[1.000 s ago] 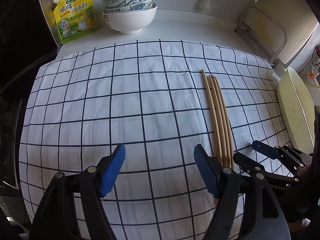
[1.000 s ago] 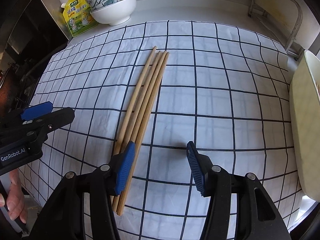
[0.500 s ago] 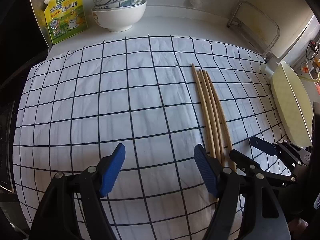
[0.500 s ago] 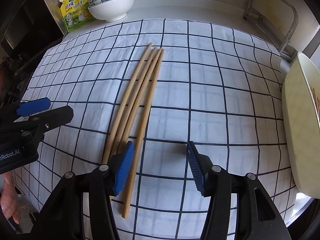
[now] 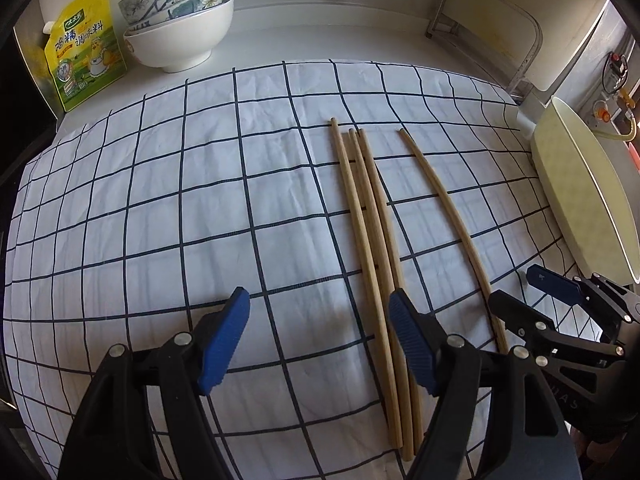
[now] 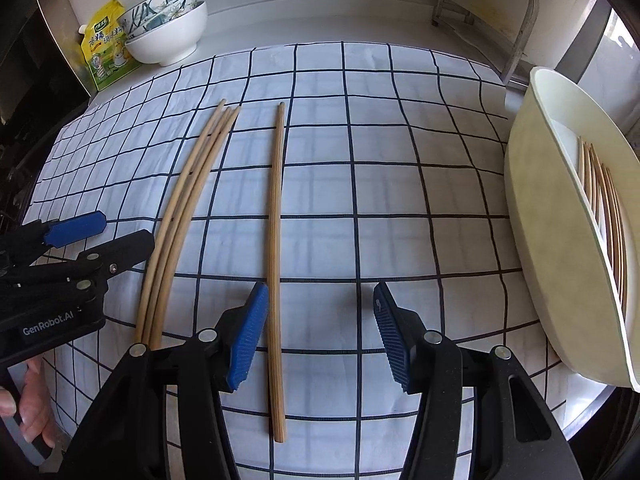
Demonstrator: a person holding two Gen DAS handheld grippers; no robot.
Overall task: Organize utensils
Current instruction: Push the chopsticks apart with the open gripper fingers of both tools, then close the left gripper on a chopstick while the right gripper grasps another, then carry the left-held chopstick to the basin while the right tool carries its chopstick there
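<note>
Since a second ago, one chopstick has come away from the bundle and now lies alone on the checked cloth, while the other three chopsticks stay pressed side by side. At far left, against the back wall, stand a yellow seasoning pouch and stacked bowls. My left gripper hovers over the cloth with its jaws spread wide and nothing between them; its right pad sits just over the near ends of the three chopsticks, though I cannot tell whether it touches them. My right gripper is likewise released, jaws apart, with the lone chopstick running up between them close to the left pad, not pinched. At far right, the cream tray at the cloth's edge already has several chopsticks in it.
</note>
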